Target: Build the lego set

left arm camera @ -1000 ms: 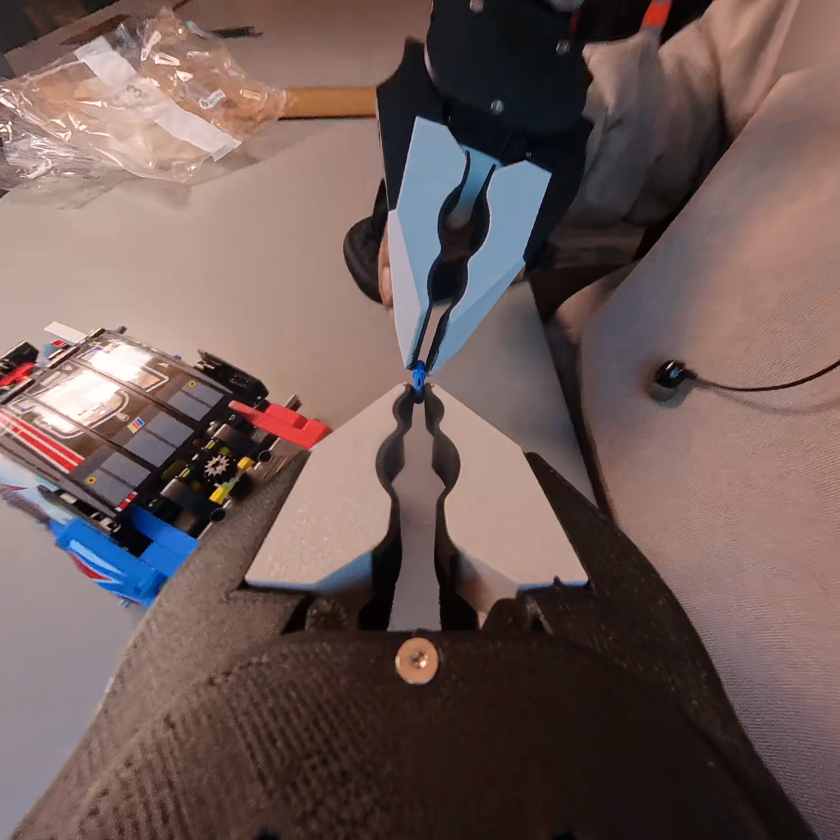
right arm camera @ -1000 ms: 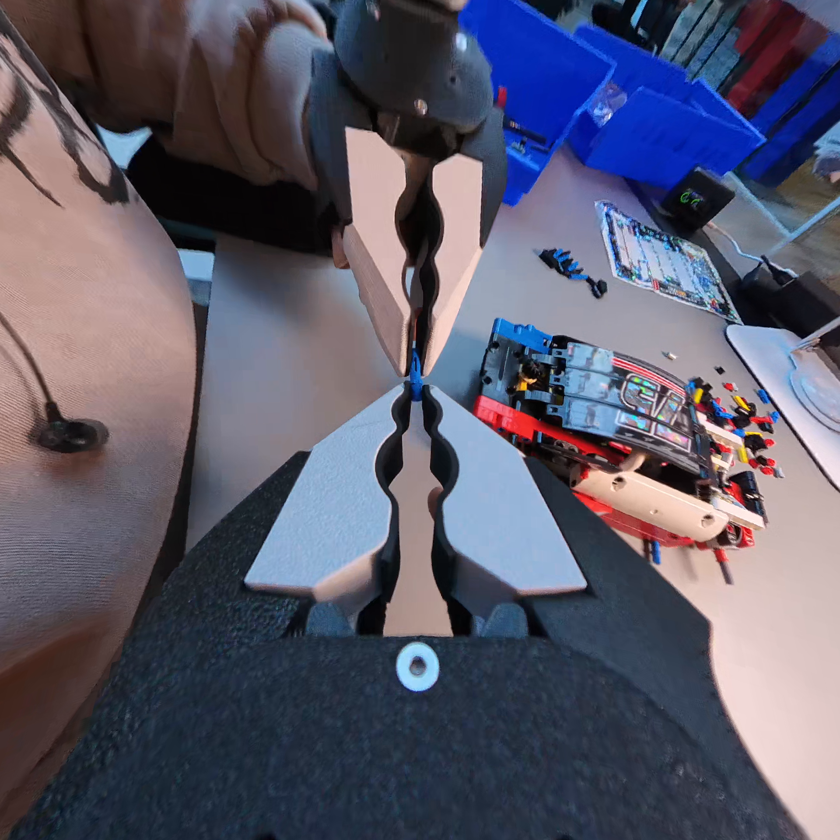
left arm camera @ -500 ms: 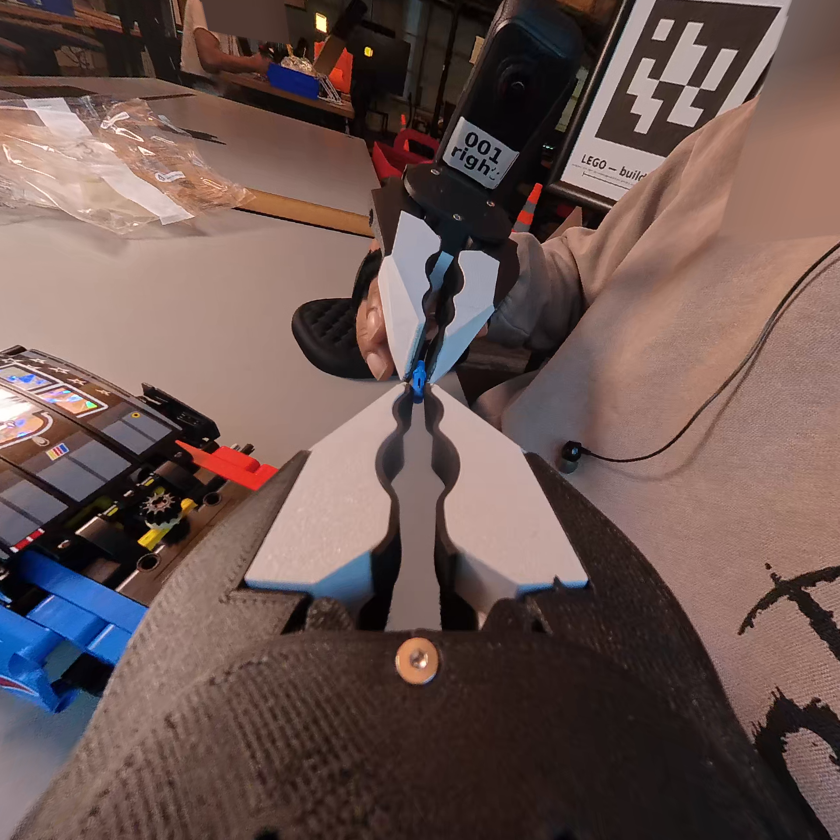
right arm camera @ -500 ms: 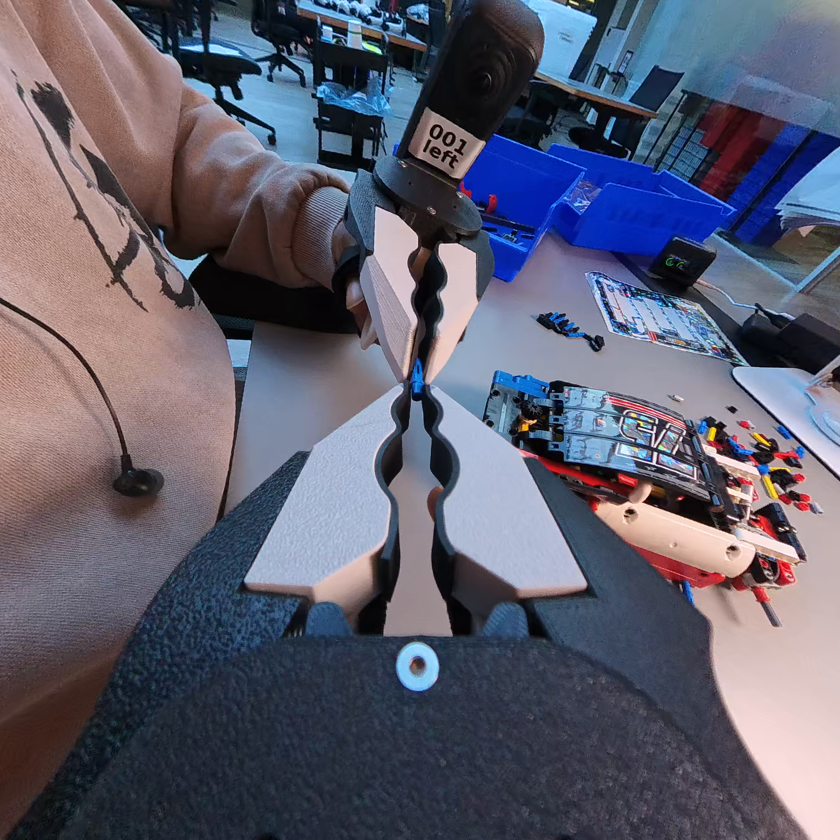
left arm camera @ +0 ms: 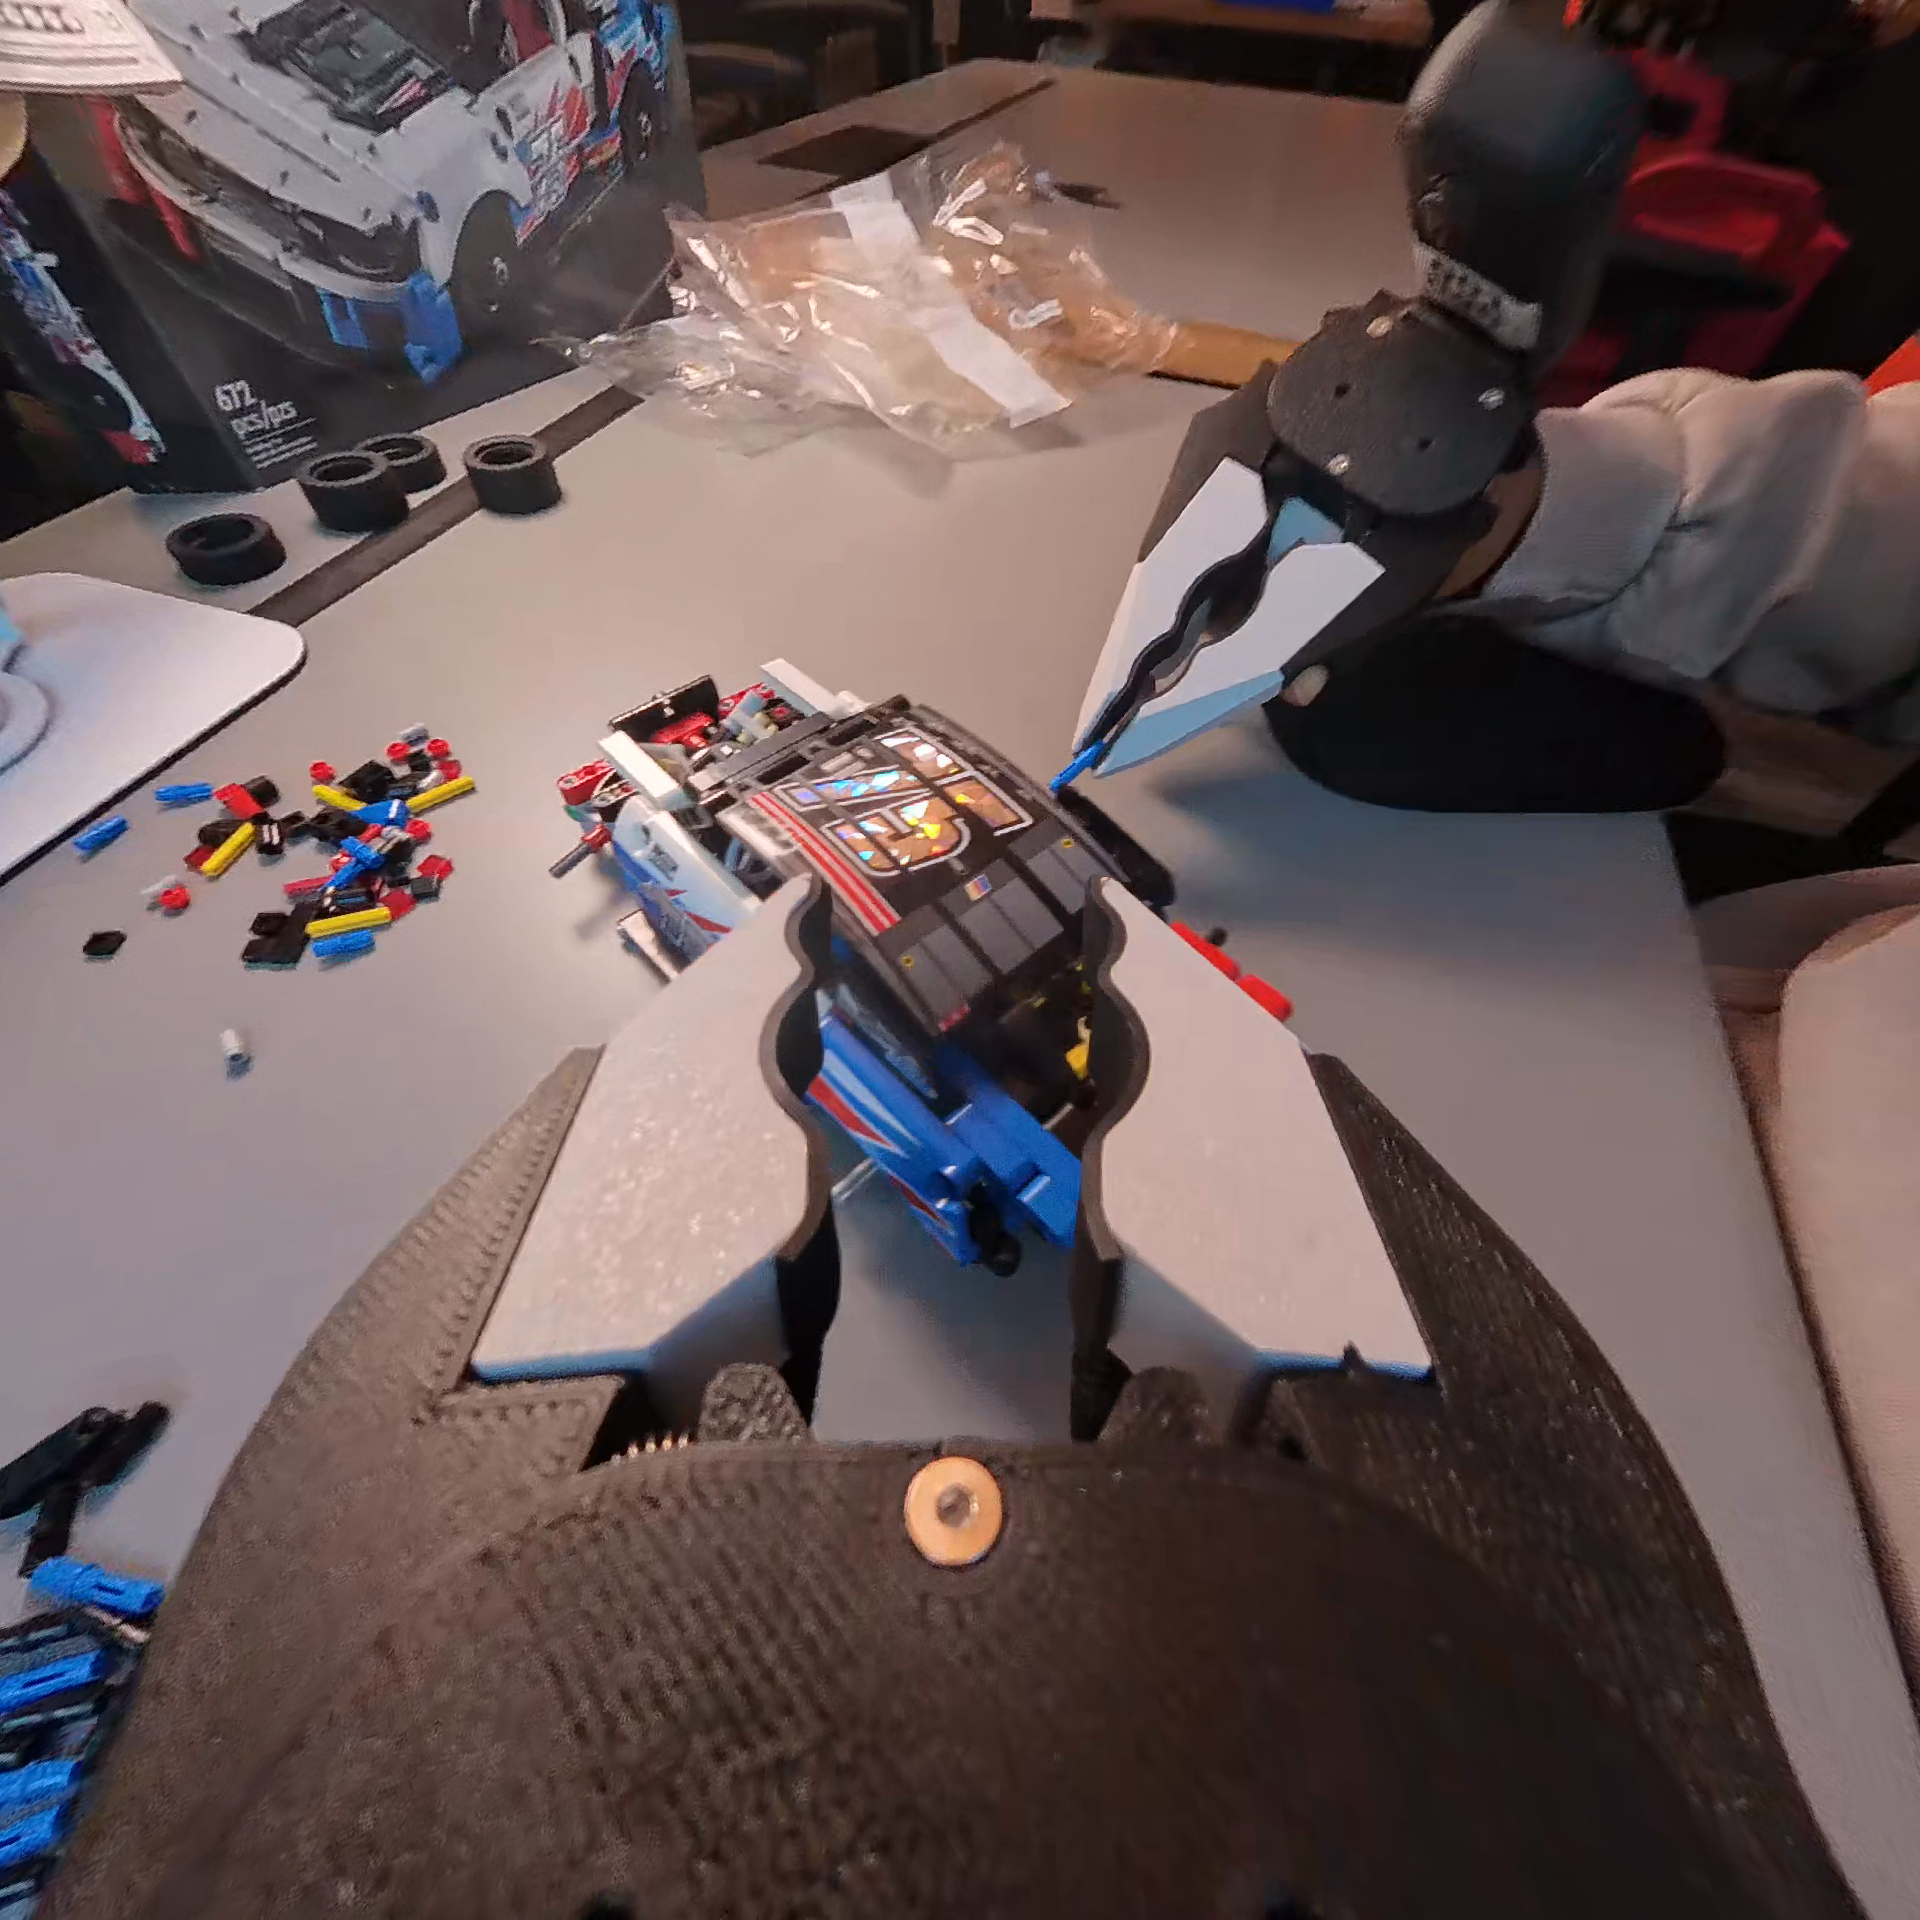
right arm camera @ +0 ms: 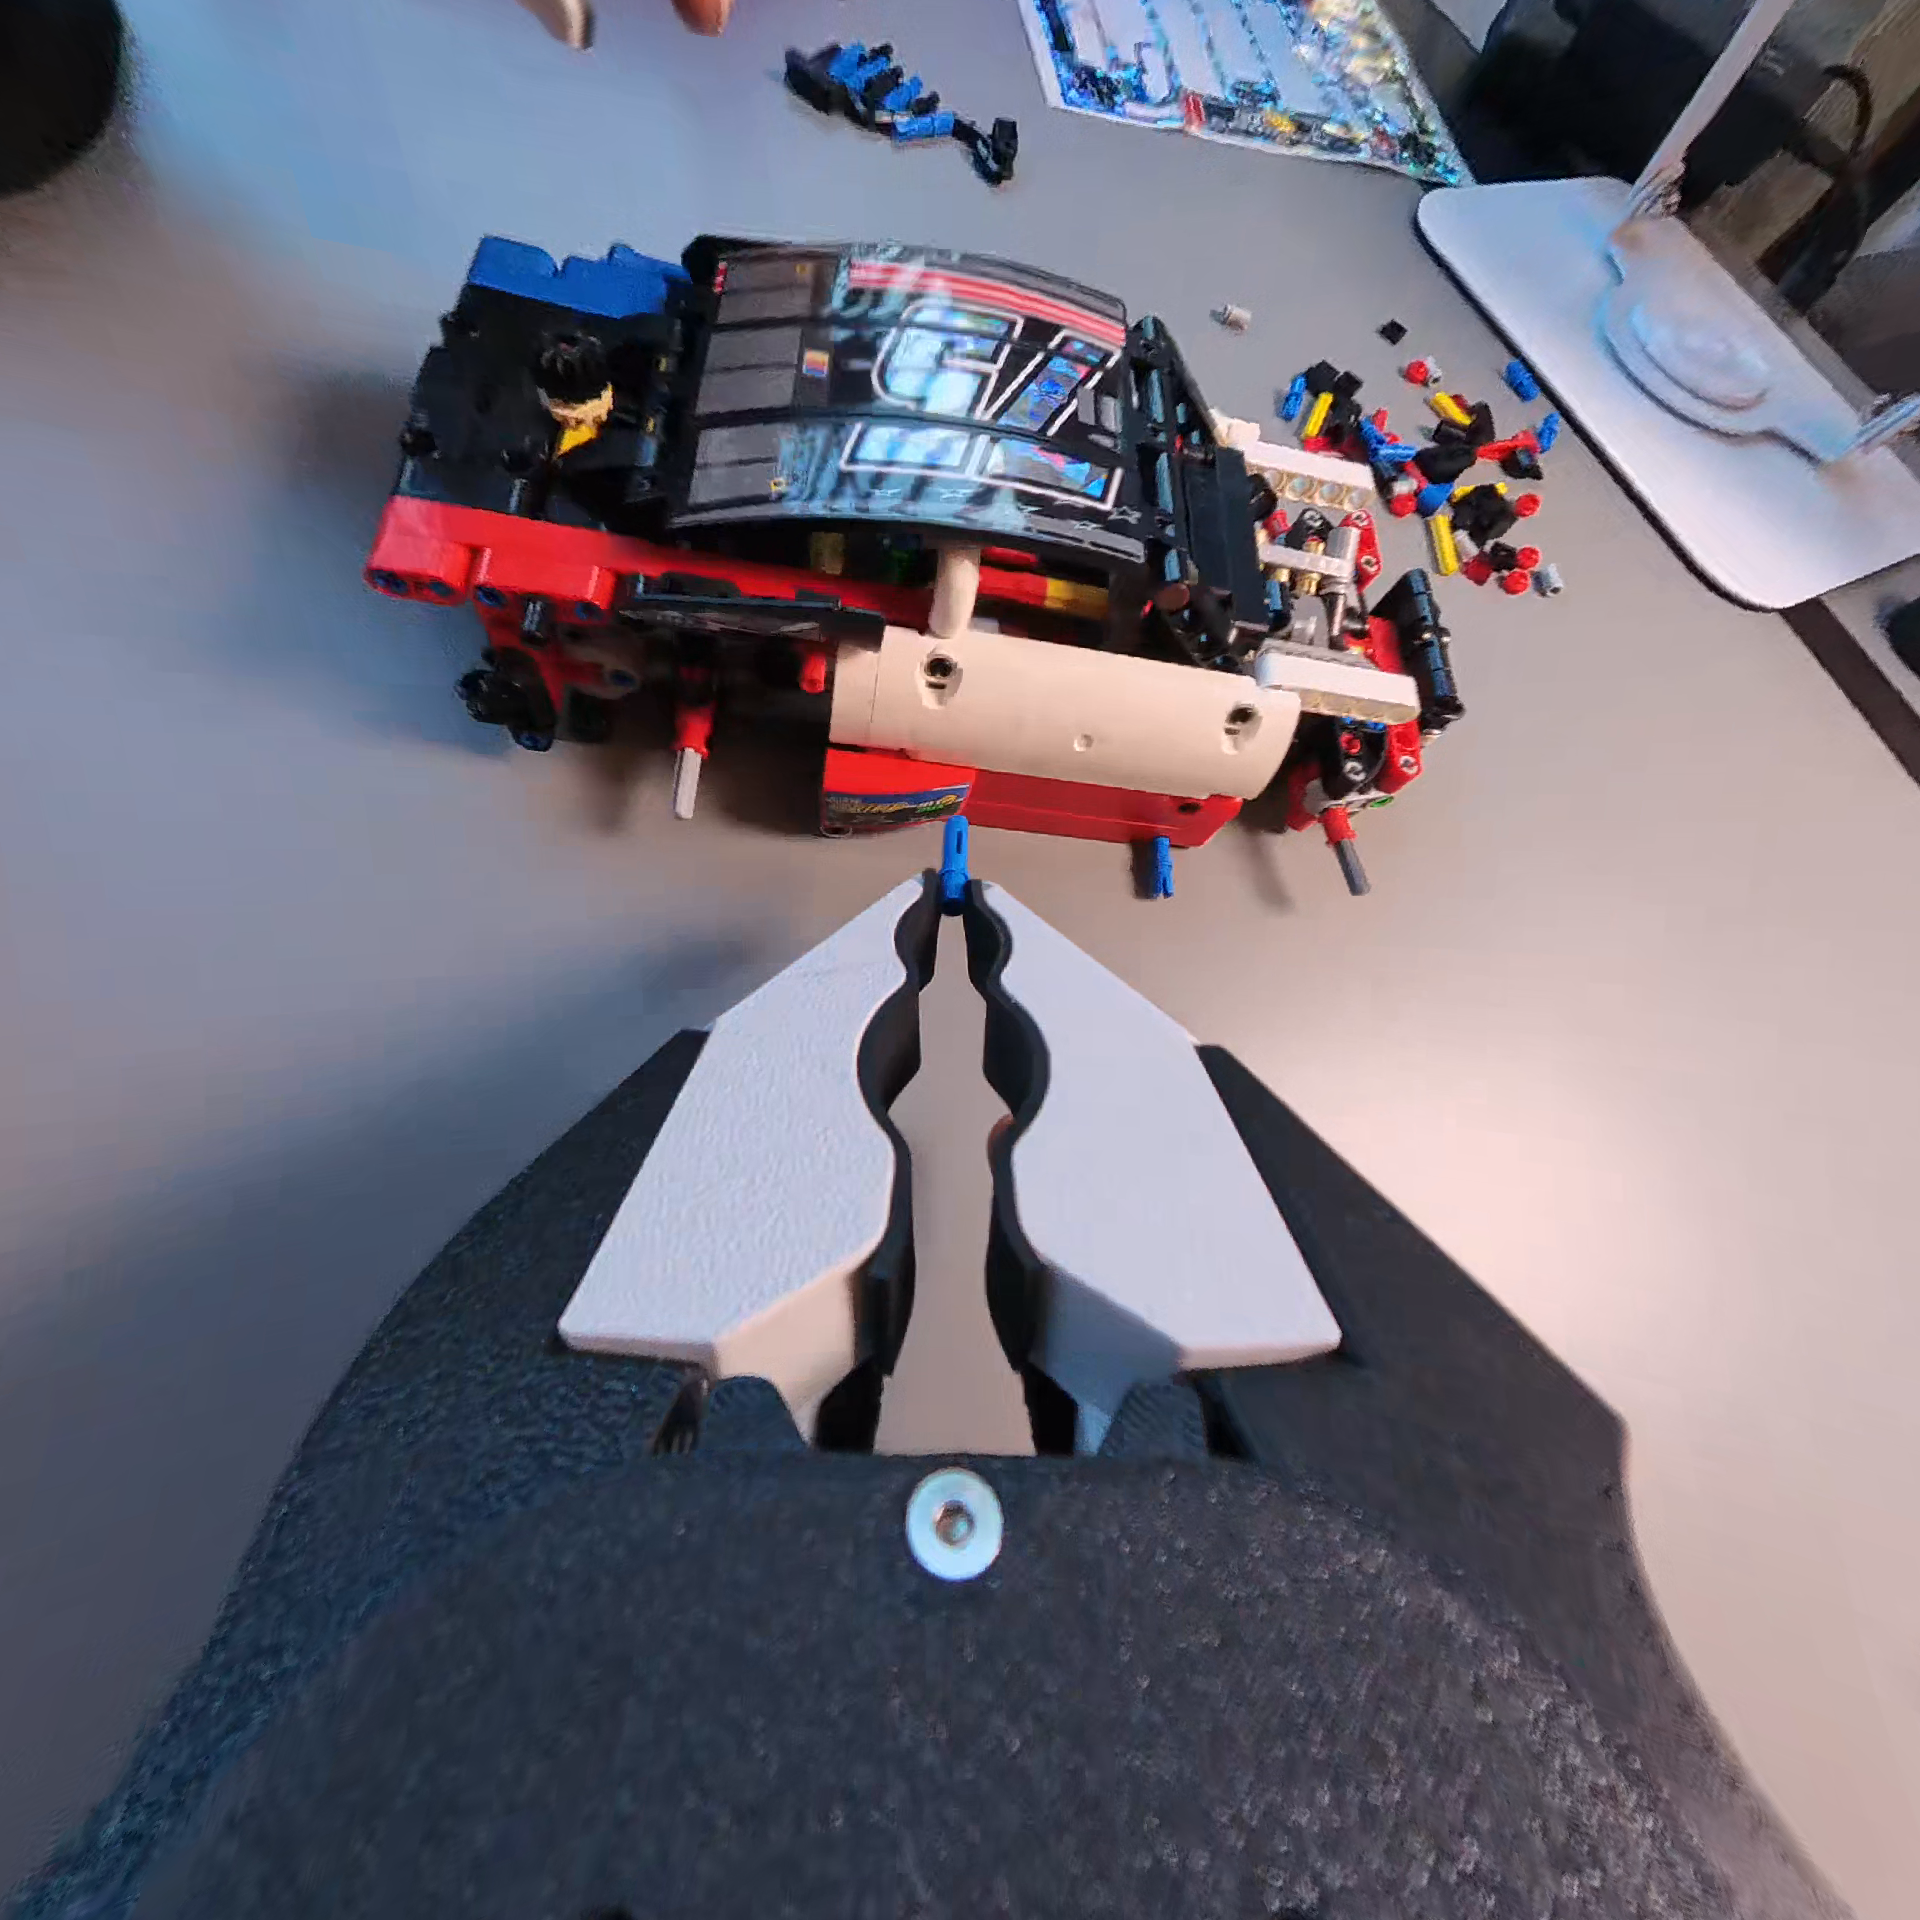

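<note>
The partly built Lego car (right arm camera: 904, 416) lies on the grey table (right arm camera: 312, 935), with a black roof, red side beams and a blue rear. My right gripper (right arm camera: 954, 896) is shut on a small blue pin (right arm camera: 954, 857) and holds it just short of the car's red lower side. In the left wrist view the right gripper (left arm camera: 1091, 758) and its pin (left arm camera: 1070, 776) are at the car's (left arm camera: 914, 831) far right edge. My left gripper (left arm camera: 951, 894) is open and empty, hovering above the car's blue end, with its jaws wide apart.
Loose small parts (right arm camera: 1434, 468) lie beyond the car's front, next to a white stand base (right arm camera: 1662, 343). A printed sheet (right arm camera: 1226, 83) and black-and-blue parts (right arm camera: 894, 94) lie behind. The set's box (left arm camera: 312, 208), black tyres (left arm camera: 353, 483) and plastic bags (left arm camera: 883, 301) sit farther off. There is about 15 cm between the tips of the two grippers.
Both grippers held the blue pin tip to tip in front of the person. Now the left has let go and opened over the car, and the right has carried the pin down to the car's side.
</note>
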Demonstrator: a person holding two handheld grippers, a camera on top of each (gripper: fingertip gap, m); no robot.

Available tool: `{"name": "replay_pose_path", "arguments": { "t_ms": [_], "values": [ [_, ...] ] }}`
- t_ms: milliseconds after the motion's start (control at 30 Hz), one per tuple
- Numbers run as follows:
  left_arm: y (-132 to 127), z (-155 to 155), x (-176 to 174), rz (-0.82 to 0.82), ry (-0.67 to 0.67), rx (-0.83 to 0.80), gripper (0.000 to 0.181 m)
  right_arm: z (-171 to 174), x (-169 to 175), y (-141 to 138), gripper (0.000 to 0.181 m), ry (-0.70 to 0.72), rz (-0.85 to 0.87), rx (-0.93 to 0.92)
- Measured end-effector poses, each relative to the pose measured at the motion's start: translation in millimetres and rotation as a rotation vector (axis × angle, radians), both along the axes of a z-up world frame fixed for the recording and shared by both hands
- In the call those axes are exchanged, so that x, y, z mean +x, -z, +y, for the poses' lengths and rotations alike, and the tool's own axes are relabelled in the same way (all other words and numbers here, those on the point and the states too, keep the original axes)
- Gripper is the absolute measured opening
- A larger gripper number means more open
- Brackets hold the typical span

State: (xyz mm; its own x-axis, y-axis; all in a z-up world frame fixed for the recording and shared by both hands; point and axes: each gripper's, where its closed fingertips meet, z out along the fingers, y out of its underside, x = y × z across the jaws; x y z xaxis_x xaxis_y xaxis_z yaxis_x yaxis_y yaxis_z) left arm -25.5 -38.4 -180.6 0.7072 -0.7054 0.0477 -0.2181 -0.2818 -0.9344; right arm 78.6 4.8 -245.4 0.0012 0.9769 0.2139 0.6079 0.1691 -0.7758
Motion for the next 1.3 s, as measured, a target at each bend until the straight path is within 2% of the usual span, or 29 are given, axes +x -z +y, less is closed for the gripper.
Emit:
{"name": "replay_pose_path", "arguments": {
  "t_ms": [33,100,200,333,567,900,1100,1300],
  "values": [
    [7.7,6.6,-4.5,0.013,-0.013,-0.037,0.049,0.4,-2.1,6.0,0.002,-0.022,-0.052,0.009],
    [19.9,14.2,-9.2,-0.030,-0.009,-0.142,0.061,-0.3,-8.2,15.1,0.002,-0.050,-0.109,0.001],
    [22.9,15.1,-6.3,-0.185,0.033,-0.248,0.074,0.0,-12.6,29.5,0.002,-0.064,-0.180,-0.011],
    [38.4,9.6,-2.8,-0.195,0.078,-0.299,0.087,1.9,-12.7,32.5,0.002,-0.075,-0.262,-0.006],
    [44.0,11.8,-3.2,-0.237,0.076,-0.326,0.086,5.3,-12.6,33.2,0.002,-0.086,-0.300,-0.083],
    [48.1,7.5,4.5,-0.257,0.110,-0.361,0.092,25.3,-5.8,32.7,0.002,-0.026,-0.291,-0.100],
    [52.1,12.6,3.6,-0.254,0.075,-0.369,0.082,47.2,6.8,28.3,0.001,0.032,-0.229,-0.171],
    [54.5,17.0,1.3,-0.254,0.056,-0.366,0.070,54.4,16.3,23.7,0.001,0.055,-0.197,-0.209]
  ]
}}
